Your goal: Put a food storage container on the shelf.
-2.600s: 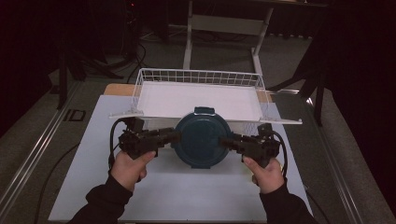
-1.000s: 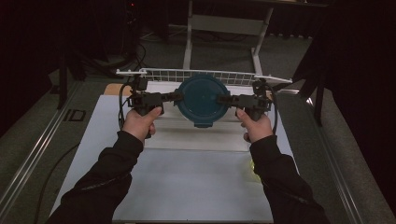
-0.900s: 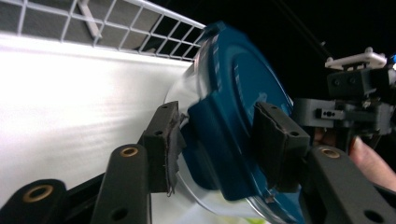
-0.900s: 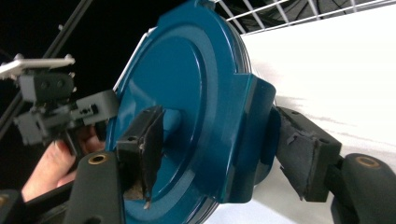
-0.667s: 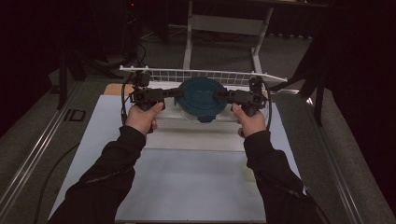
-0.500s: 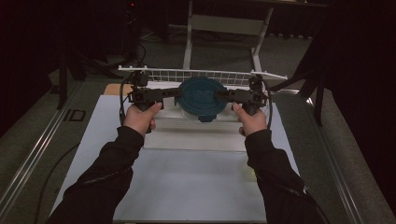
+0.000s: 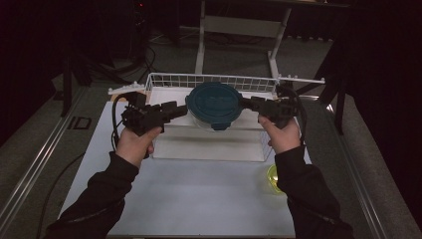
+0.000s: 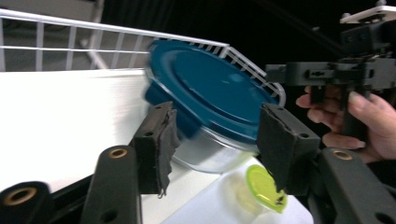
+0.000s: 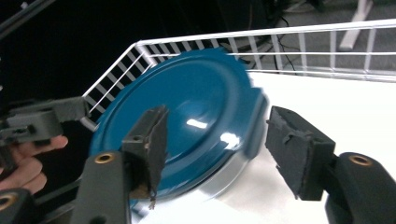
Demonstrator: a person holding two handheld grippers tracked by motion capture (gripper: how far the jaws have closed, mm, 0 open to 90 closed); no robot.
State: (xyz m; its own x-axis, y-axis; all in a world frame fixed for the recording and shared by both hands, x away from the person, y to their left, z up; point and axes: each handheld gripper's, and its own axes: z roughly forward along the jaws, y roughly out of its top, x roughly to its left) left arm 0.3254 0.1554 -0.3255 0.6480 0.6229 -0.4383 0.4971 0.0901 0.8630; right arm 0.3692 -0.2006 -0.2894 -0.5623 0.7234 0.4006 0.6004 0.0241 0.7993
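Two black padded jaws of the left gripper [image 8: 212, 144] rise from six o'clock, spread apart with nothing between them. Beyond, a glass bowl [image 8: 205, 151] with a dark blue lid [image 8: 210, 91] sits tilted and motion-blurred inside a white wire basket [image 8: 70, 32]. At three o'clock a hand [image 8: 359, 121] grips another black gripper. A small lime-lidded container [image 8: 261, 189] sits at five o'clock.
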